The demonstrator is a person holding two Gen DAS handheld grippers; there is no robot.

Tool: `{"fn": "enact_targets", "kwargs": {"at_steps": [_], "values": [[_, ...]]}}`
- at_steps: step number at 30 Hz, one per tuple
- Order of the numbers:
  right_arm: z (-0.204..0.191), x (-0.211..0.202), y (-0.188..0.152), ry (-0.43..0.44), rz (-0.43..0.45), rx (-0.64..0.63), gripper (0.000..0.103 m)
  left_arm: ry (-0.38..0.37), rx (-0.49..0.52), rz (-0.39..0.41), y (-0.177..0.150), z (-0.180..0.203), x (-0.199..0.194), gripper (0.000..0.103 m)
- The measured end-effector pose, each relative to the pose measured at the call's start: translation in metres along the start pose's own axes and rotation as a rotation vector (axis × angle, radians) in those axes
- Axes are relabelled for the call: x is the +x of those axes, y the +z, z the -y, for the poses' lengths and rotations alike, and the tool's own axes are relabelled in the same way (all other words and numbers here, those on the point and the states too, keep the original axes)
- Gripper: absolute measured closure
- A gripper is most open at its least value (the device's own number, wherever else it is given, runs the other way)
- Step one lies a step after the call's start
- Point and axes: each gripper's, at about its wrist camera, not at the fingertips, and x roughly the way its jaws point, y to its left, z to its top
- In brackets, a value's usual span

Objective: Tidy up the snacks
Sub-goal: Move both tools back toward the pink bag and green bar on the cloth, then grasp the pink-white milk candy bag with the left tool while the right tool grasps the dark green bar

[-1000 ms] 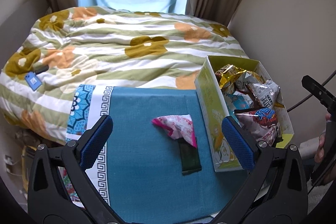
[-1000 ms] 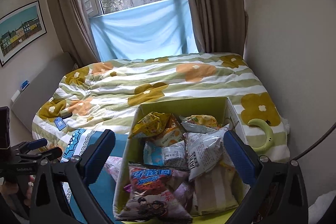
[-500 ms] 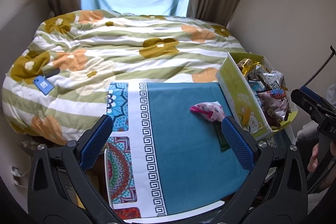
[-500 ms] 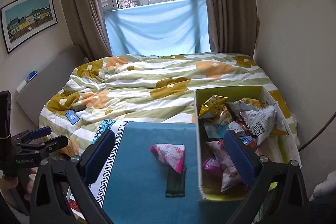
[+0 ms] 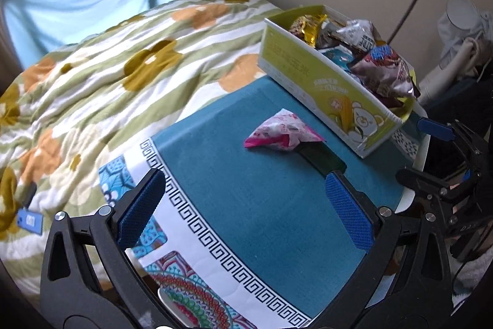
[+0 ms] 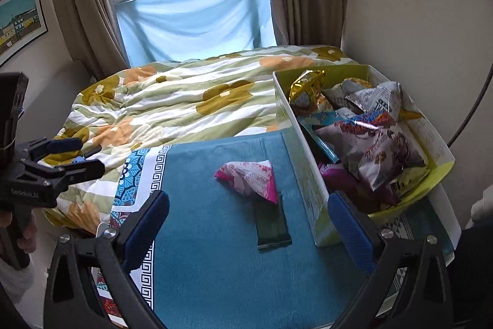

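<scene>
The pink snack packet (image 6: 249, 178) lay mid-cloth on the teal tablecloth (image 6: 215, 252), overlapping the dark green bar (image 6: 272, 225), whose long axis pointed toward the right gripper (image 6: 252, 229). That gripper was nearer; both it and the left gripper (image 5: 246, 210) were spread and empty. The full snack box (image 6: 303, 174) stood at the right edge.

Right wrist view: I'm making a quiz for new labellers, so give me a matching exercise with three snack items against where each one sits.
Things:
1. pink and white plastic snack packet
2. flat dark green wrapped bar
3. gold foil snack bag

Places:
A. at the far end of the yellow-green cardboard box
B. lying partly over another snack on the teal cloth
C. partly under the packet, nearest the camera

Pairs: 1-B, 2-C, 3-A
</scene>
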Motion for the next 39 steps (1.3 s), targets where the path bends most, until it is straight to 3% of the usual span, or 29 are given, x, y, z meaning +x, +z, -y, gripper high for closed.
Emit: {"fn": "enact_targets", "kwargs": {"at_steps": [7,14,18,21,24,25,34,39], "values": [[0.002,0.061,-0.044,-0.011,-0.079,0.004,0.000,-0.107,0.177,-0.096,0.028,0.026,0.098,0.001],[0.007,0.112,-0.060,-0.043,-0.144,-0.019,0.001,-0.201,0.222,-0.192,0.052,0.041,0.184,0.001],[0.008,0.130,-0.059,-0.044,-0.153,-0.024,0.001,-0.269,0.241,-0.237,0.054,0.048,0.214,0.001],[0.008,0.141,-0.058,-0.052,-0.175,-0.033,0.001,-0.305,0.220,-0.251,0.056,0.046,0.225,0.006],[0.010,0.150,-0.057,-0.049,-0.193,-0.024,0.001,-0.328,0.184,-0.280,0.055,0.039,0.233,0.025],[0.011,0.151,-0.055,-0.051,-0.196,-0.024,0.001,-0.323,0.182,-0.271,0.054,0.037,0.231,0.027],[0.012,0.165,-0.055,-0.057,-0.249,-0.019,0.001,-0.250,0.090,-0.292,0.024,0.006,0.208,0.028],[0.008,0.173,-0.057,-0.085,-0.265,-0.021,0.001,-0.265,-0.042,-0.309,0.015,-0.015,0.194,0.027]]}}
